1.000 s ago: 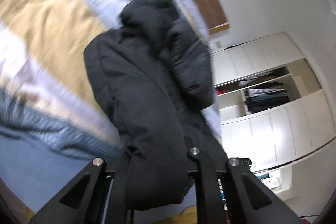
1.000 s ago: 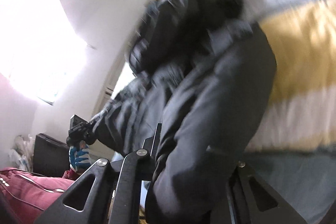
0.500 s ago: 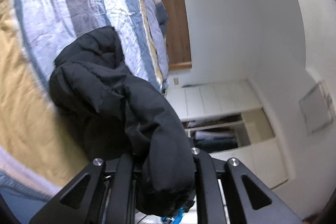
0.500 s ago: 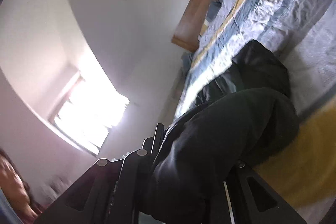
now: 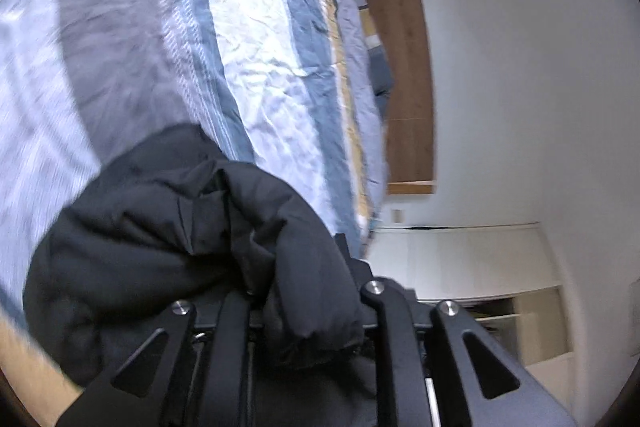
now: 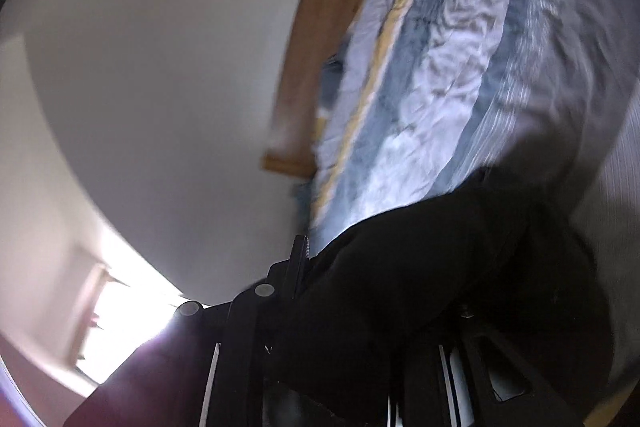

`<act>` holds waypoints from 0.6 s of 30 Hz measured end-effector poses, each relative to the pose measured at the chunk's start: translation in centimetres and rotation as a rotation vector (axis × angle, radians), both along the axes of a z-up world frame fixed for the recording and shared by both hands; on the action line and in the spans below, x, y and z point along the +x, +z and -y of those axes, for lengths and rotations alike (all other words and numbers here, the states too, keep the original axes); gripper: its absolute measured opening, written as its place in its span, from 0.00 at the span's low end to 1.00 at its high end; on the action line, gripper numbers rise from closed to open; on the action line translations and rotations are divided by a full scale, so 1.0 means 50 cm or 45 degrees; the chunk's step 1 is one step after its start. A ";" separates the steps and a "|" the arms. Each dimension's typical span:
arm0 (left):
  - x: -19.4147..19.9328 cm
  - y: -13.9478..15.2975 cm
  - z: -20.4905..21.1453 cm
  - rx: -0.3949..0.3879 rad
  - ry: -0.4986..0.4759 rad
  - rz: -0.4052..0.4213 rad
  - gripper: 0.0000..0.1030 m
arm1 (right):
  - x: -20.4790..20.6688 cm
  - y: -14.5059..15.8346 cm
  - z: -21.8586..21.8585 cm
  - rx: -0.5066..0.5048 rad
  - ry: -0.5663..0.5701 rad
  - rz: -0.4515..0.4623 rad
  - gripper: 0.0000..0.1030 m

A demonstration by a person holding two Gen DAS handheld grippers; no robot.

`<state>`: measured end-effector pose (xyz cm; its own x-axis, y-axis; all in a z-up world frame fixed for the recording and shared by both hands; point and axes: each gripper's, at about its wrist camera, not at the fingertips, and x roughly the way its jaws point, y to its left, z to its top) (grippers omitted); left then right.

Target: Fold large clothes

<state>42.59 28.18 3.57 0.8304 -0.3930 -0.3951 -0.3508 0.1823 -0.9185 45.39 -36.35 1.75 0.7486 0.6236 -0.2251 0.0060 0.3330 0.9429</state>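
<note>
Jacket (image 5: 168, 251): black, padded, bunched in thick folds; heaped over the front of both grippers and trailing down onto the bed.
Jacket, right wrist view (image 6: 432, 267): dark mass filling the lower right, blurred; covers most of the gripper's far side.
Left gripper (image 5: 304, 307): clenched on a fold of the jacket; fabric packed between the two black fingers and bulging out in front of them; fingertips themselves buried in cloth.
Right gripper (image 6: 360, 307): jaws opening, with jacket fabric between them and pressed against the fingers; fingertips hidden under the cloth.
Bed cover (image 5: 248, 39): striped in pale lilac, grey, blue and a narrow ochre band; wrinkled; lies under and beyond the jacket.
Bed cover, right wrist view (image 6: 452, 75): same stripes, running diagonally, smeared by motion blur.
Headboard (image 5: 404, 67): wooden panel at the far end of the bed, against the white wall.
Headboard, right wrist view (image 6: 320, 39): brown wood, blurred.
Pillow (image 5: 380, 67): blue-grey, just beside the headboard.
Cupboards (image 5: 460, 259): white doors with an open shelf, past the bed's corner.
Window (image 6: 132, 311): bright, overexposed, at lower left.
</note>
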 end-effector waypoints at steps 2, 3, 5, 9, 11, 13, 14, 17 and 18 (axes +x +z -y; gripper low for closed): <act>0.069 -0.034 -0.007 0.038 -0.007 -0.031 0.14 | 0.062 -0.018 -0.004 -0.097 -0.028 -0.041 0.20; 0.099 -0.052 -0.010 0.063 -0.014 -0.047 0.14 | 0.095 -0.030 -0.008 -0.170 -0.036 -0.061 0.19; 0.161 -0.098 -0.015 0.099 -0.034 -0.075 0.15 | 0.144 -0.065 -0.011 -0.260 -0.048 -0.101 0.19; 0.260 -0.189 -0.025 0.147 -0.105 -0.131 0.17 | 0.238 -0.148 -0.026 -0.336 -0.039 -0.184 0.19; 0.301 -0.234 -0.027 0.140 -0.130 -0.161 0.17 | 0.284 -0.186 -0.038 -0.359 -0.020 -0.210 0.19; 0.333 -0.271 -0.030 0.111 -0.151 -0.160 0.17 | 0.315 -0.210 -0.043 -0.361 -0.013 -0.228 0.19; 0.345 -0.285 -0.031 0.096 -0.160 -0.161 0.17 | 0.332 -0.223 -0.045 -0.354 -0.005 -0.244 0.19; 0.368 -0.326 -0.030 0.040 -0.159 -0.163 0.17 | 0.360 -0.249 -0.045 -0.320 -0.004 -0.265 0.19; 0.370 -0.337 -0.031 0.011 -0.161 -0.161 0.17 | 0.362 -0.254 -0.045 -0.307 0.003 -0.271 0.20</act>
<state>61.07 29.72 -13.26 0.7182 -0.4871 -0.4970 -0.4369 0.2402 -0.8668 63.48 -34.10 -10.96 0.6677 0.5350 -0.5176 0.1934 0.5468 0.8146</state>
